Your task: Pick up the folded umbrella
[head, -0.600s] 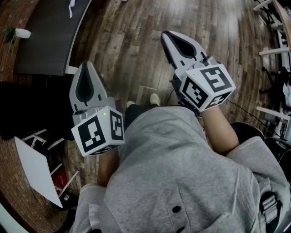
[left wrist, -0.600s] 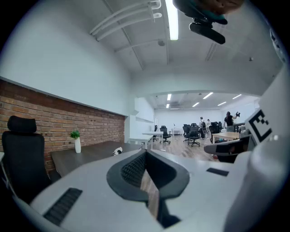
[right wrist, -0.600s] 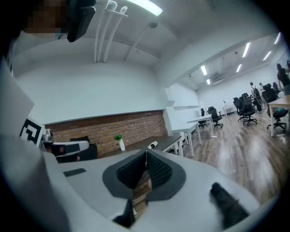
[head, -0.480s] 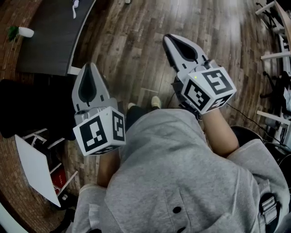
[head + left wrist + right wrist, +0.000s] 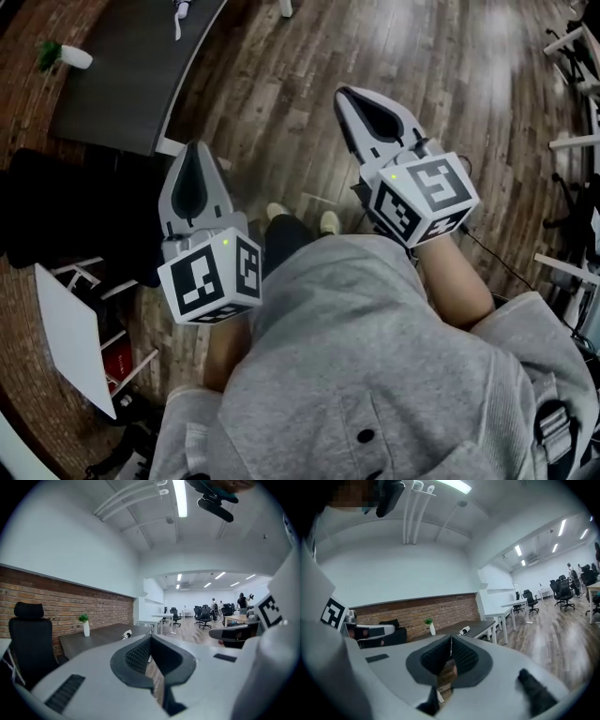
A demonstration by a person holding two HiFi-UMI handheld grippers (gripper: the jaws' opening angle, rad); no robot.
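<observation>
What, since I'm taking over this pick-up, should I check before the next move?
1. Folded umbrella found, lying on the dark table: ok.
2. Left gripper empty, jaws together: ok.
3. Right gripper empty, jaws together: ok.
4. Jaws opened for a grasp: not ok.
5. Umbrella within reach: not ok, it lies well ahead.
6. Potted plant apart from the umbrella: ok.

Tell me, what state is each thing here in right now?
left gripper: jaws shut, empty.
right gripper: jaws shut, empty.
folded umbrella: folded up, lying on the dark desk, untouched.
potted plant: upright on that desk.
black chair: unoccupied.
</observation>
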